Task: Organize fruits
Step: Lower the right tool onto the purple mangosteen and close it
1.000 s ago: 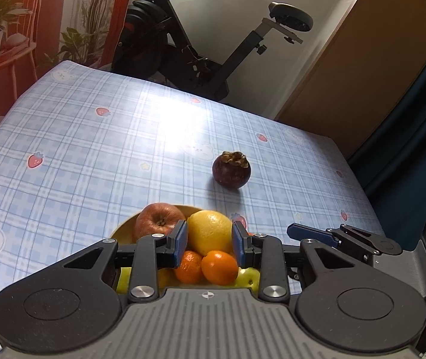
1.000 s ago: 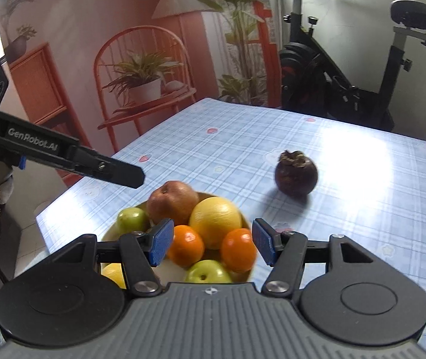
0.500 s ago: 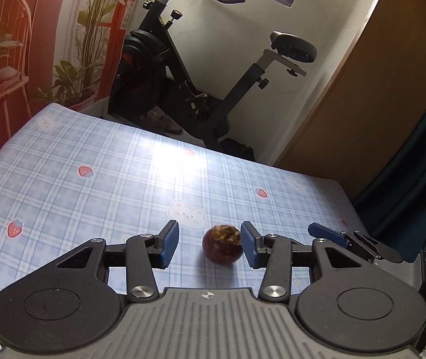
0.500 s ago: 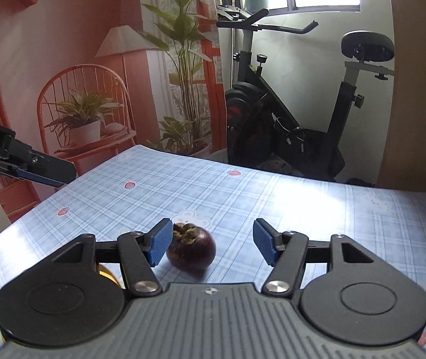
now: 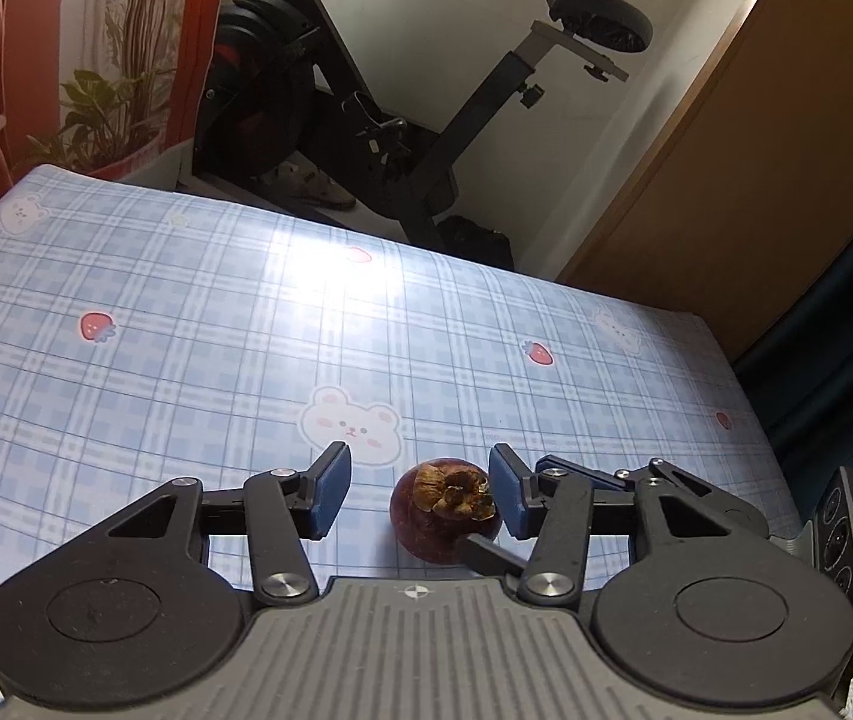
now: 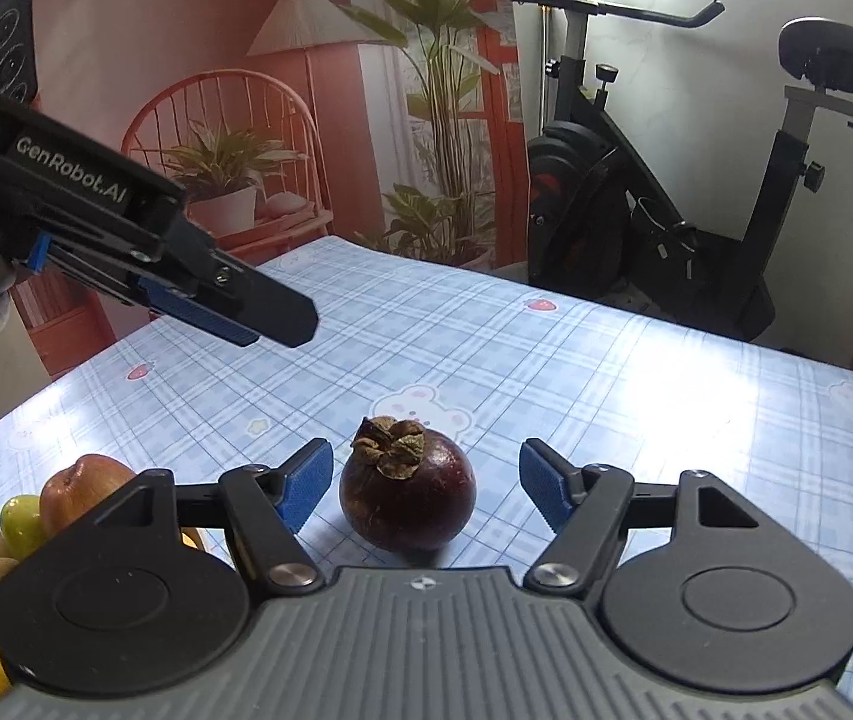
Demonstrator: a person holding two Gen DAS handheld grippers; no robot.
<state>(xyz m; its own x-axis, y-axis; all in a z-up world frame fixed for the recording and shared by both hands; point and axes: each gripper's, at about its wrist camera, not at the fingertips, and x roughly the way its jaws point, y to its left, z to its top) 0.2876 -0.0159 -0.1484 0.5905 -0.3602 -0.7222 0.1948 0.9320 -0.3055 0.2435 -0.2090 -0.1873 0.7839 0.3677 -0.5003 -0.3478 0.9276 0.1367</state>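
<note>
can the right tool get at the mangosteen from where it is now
Probably yes. The round dark purple mangosteen sits on the blue checked tablecloth between the right tool's open blue pads, untouched. The left tool hangs higher, off to one side.

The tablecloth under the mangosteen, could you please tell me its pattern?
Light blue plaid with strawberries and white bears on the tablecloth; left wrist view shows it best.

The right gripper (image 6: 425, 483) is open around a dark purple fruit (image 6: 407, 491) on the blue checked table (image 6: 636, 396). The left gripper (image 6: 234, 306) floats above, maybe shut.
</note>
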